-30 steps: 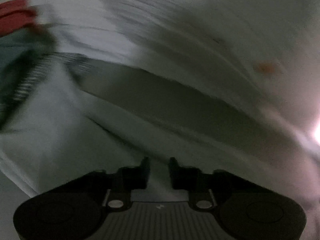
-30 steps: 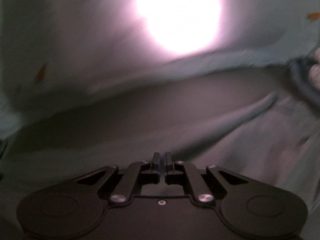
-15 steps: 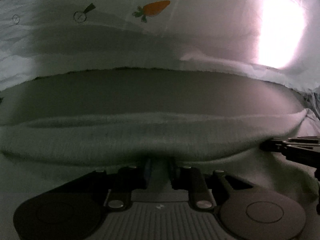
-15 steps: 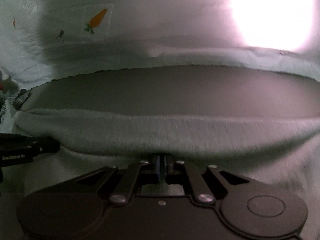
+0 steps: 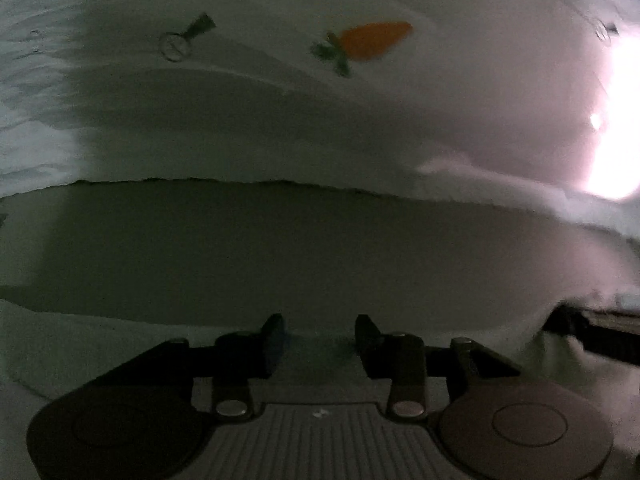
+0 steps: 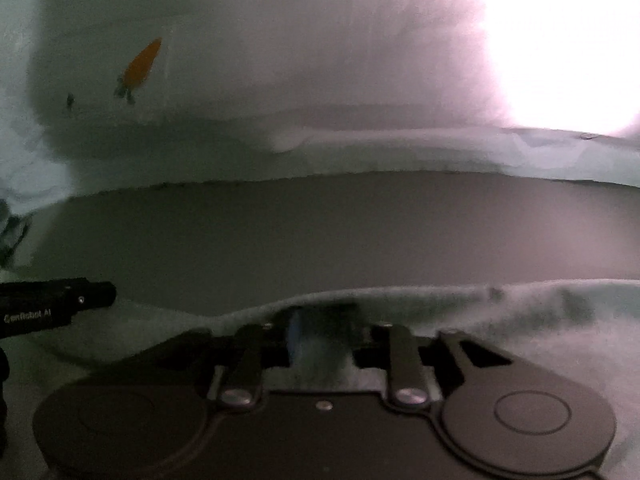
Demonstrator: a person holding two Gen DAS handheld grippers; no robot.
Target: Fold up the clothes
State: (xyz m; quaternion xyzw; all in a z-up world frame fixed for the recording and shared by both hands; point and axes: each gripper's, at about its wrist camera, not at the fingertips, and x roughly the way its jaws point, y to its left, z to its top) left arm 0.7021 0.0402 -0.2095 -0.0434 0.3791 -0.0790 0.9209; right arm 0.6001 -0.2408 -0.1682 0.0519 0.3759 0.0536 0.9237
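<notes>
One pale garment [image 5: 320, 248] lies flat on a carrot-print sheet [image 5: 440, 92], its near edge just before both grippers. Two grippers: the left gripper [image 5: 320, 334] is low over the hem, fingers [image 5: 272, 340] spread apart, holding nothing. The right gripper [image 6: 324, 336] is level beside it, fingers parted, with fabric bunched loosely between them.

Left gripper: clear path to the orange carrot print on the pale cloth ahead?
Probably yes. The left gripper is open, and only flat grey garment lies between it and the orange carrot print; nothing blocks.
</notes>
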